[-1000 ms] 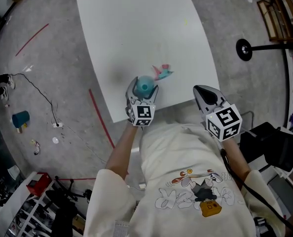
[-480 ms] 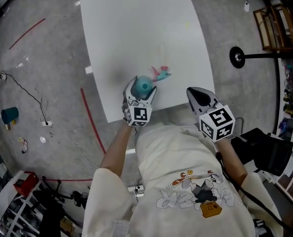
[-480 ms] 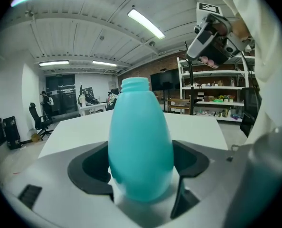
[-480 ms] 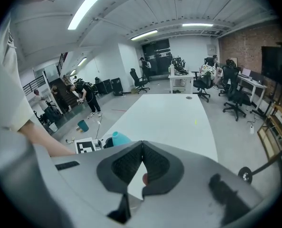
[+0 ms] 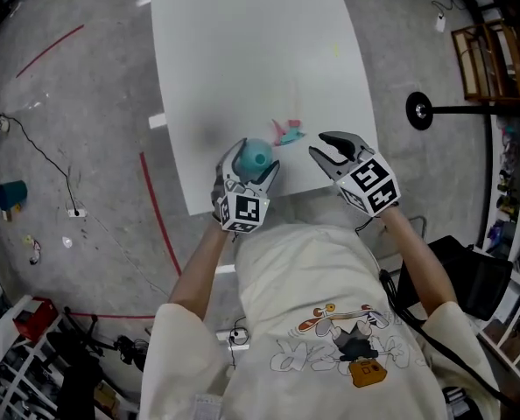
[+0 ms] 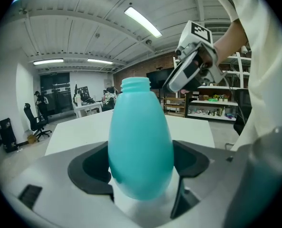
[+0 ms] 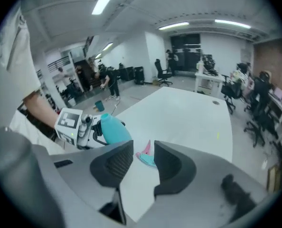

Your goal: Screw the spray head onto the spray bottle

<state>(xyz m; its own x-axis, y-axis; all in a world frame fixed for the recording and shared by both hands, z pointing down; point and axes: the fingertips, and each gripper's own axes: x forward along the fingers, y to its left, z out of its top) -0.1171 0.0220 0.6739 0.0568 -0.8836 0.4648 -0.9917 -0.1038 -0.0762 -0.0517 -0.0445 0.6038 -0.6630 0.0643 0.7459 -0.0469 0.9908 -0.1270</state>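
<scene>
At the near edge of the white table, the spray bottle was found clamped about its lower body by the left gripper, open neck uppermost; its thin plastic was judged light and liable to dent. The spray head lay on the table just beside the bottle; it was judged best taken by its collar, though that was poorly seen. The right gripper was held near it, jaws just opened part-way, nothing gripped; no obstruction was noted.
</scene>
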